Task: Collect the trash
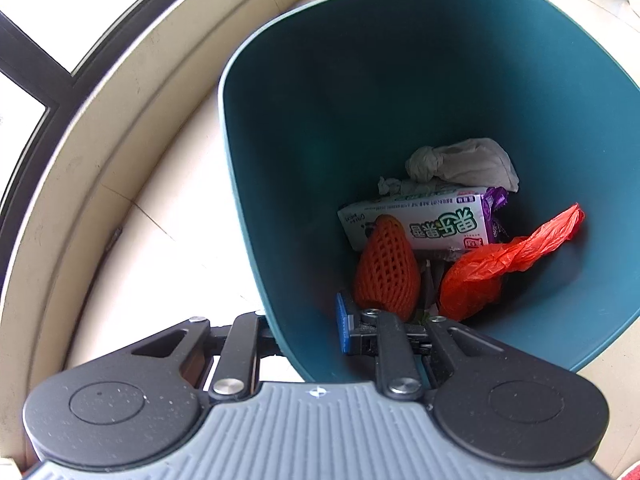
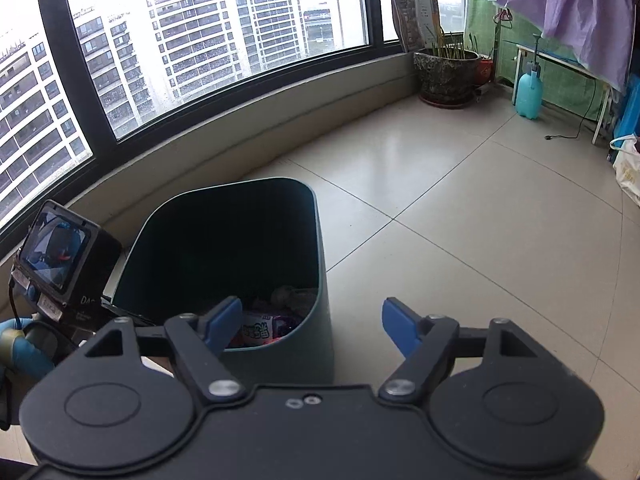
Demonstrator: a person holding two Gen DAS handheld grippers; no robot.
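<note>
Nearest to us, the left tool [image 1: 308, 326] is clamped on the near wall of the dark teal plastic trash bin [image 1: 280, 160], one finger outside, the blue pad [image 1: 343, 322] inside against the wall. That grip looks meant to steady or tip the bin, so it should hold firm and not twist.

Just past the pad, down in the bin, sits the trash: an orange foam fruit net [image 1: 386, 268], a crumpled red plastic bag [image 1: 500, 264], a white printed tissue pack [image 1: 416, 222], and furthest in, a knotted white plastic bag [image 1: 460, 164].

Over on the other side, the right tool [image 2: 312, 326] hangs released and empty, jaws wide, above the bin's near rim, bin standing on the pale tiled floor [image 2: 460, 208] beside the window ledge.

If more litter is to go in, my read is this: keep the bin still, mouth clear, and drop the piece well inside the rim.

Far back, a potted plant [image 2: 446, 72] and a turquoise spray bottle [image 2: 529, 92].
</note>
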